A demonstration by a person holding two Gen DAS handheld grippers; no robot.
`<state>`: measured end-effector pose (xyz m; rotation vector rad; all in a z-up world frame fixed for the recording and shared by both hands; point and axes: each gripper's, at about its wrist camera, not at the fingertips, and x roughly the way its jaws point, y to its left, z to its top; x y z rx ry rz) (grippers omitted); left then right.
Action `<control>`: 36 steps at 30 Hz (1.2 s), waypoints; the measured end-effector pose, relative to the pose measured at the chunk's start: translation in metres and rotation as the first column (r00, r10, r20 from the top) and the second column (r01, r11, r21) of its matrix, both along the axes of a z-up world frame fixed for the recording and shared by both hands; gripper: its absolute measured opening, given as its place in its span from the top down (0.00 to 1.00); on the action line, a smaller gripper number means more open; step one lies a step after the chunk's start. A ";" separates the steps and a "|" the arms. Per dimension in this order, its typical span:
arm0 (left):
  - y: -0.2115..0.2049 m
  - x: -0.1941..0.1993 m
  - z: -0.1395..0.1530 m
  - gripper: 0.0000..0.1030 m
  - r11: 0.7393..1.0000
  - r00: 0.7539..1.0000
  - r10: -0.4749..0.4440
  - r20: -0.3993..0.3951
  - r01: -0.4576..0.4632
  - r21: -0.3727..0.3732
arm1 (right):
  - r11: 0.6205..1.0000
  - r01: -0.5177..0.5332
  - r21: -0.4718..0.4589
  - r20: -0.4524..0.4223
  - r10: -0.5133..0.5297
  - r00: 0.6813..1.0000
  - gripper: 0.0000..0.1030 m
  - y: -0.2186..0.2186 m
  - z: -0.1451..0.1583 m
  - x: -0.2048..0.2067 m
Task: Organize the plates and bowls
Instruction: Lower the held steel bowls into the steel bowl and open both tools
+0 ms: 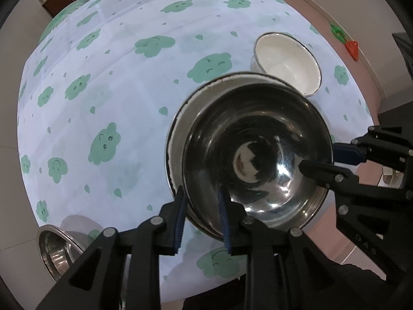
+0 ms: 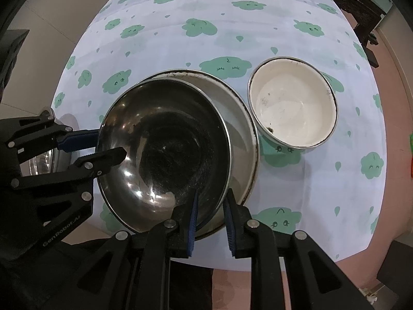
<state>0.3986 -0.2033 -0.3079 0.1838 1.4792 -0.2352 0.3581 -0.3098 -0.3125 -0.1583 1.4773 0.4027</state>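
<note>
A steel bowl [image 1: 258, 152] [image 2: 165, 149] sits tilted in a white enamel plate [image 1: 178, 139] [image 2: 240, 129] near the table's front edge. My left gripper [image 1: 202, 196] straddles the bowl's near rim, one finger inside and one outside, with a gap to the rim showing. My right gripper [image 2: 211, 201] straddles the rim on the opposite side the same way. A cream enamel bowl [image 1: 289, 62] [image 2: 294, 103] stands just beyond the plate. Each gripper shows in the other's view: the right [image 1: 317, 160], the left [image 2: 108, 144].
A second steel bowl [image 1: 56, 250] [image 2: 38, 162] sits at the table's left front edge. The round table [image 1: 116, 77] [image 2: 206, 25] has a pale cloth with green clouds. Dark furniture [image 2: 361, 7] stands behind it.
</note>
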 end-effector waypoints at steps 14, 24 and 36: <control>0.007 0.003 0.006 0.47 0.999 0.999 0.034 0.024 -0.034 -0.002 | 1.000 0.007 0.023 0.027 -0.007 1.000 0.69 0.002 0.008 0.002; 0.014 0.007 0.015 0.47 0.998 0.996 0.058 0.062 -0.058 -0.005 | 0.999 -0.008 0.040 0.061 0.005 0.998 0.69 0.006 0.019 0.003; 0.015 0.016 0.025 0.47 0.997 0.992 0.070 0.103 -0.069 -0.020 | 0.997 0.011 0.073 0.096 -0.018 0.995 0.69 0.000 0.028 0.004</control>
